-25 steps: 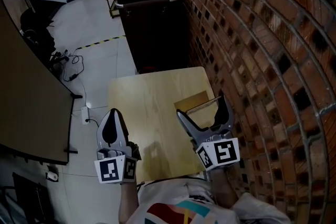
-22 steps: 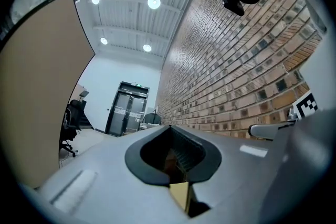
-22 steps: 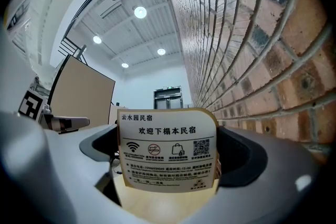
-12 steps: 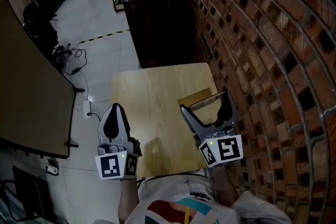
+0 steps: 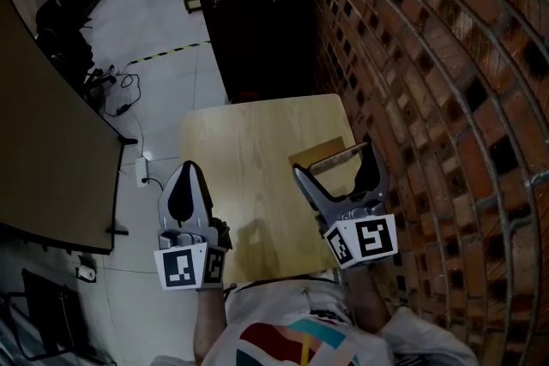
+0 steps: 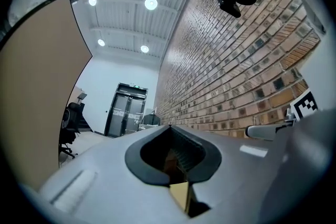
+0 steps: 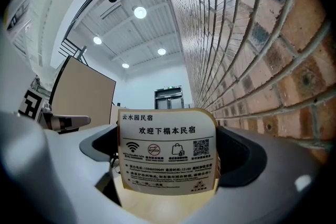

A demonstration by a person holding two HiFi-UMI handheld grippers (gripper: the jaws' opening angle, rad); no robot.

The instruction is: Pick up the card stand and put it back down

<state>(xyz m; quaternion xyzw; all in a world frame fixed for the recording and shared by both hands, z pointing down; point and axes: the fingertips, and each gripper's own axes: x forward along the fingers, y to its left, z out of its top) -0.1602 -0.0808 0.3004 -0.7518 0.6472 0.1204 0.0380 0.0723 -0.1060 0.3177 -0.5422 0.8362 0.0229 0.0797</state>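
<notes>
The card stand (image 5: 336, 159) is upright near the right edge of the light wooden table (image 5: 236, 141), close to the brick wall. It is a printed sign with icons and a QR code, facing me in the right gripper view (image 7: 167, 152). My right gripper (image 5: 334, 158) has its jaws spread wide, one on each side edge of the stand. The stand fills the span between them (image 7: 167, 140), and whether its foot is off the table is unclear. My left gripper (image 5: 186, 169) hovers at the table's left edge, shut and holding nothing (image 6: 169, 127).
A brick wall (image 5: 429, 56) runs along the table's right side. A dark cart (image 5: 257, 30) stands just beyond the far edge. At the left are a brown partition (image 5: 43, 150), floor cables (image 5: 111, 99) and a power strip (image 5: 141, 180).
Nothing has moved against the table; only the head view has drifted slightly. The right jaws keep the same spread around the stand.
</notes>
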